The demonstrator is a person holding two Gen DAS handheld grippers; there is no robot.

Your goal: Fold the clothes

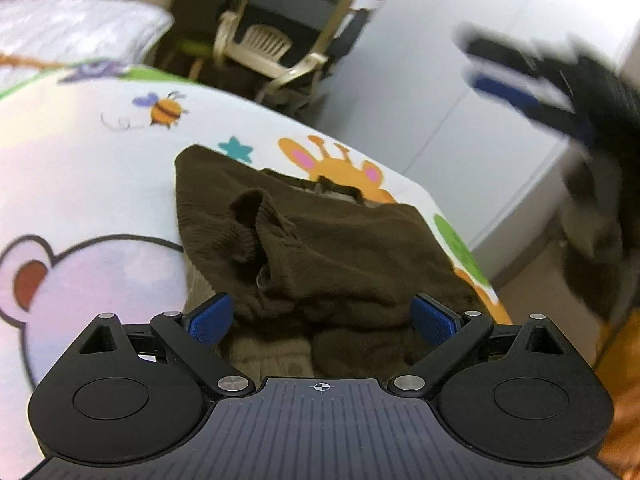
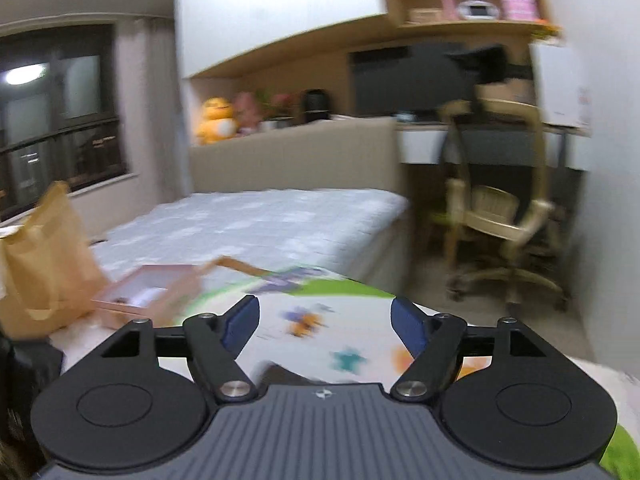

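Left wrist view: left gripper [image 1: 322,318] spread wide, blue pads [image 1: 211,319] apart, nothing between them, poised just above the near edge of a brown garment [image 1: 320,240]. Garment lying rumpled at frame centre on a cartoon-print bedcover [image 1: 100,168], one fold bunched upward, a black strap at its far edge. Right gripper [image 1: 532,92] blurred at upper right of that frame, fingers apart. Right wrist view: right gripper [image 2: 324,326] also splayed open, gripping nothing, above the bedcover [image 2: 340,320]. Paper bag [image 2: 40,256] at left, pink box [image 2: 148,292] beside it. Beige office chair [image 2: 500,208] at right, by the desk [image 2: 424,144].
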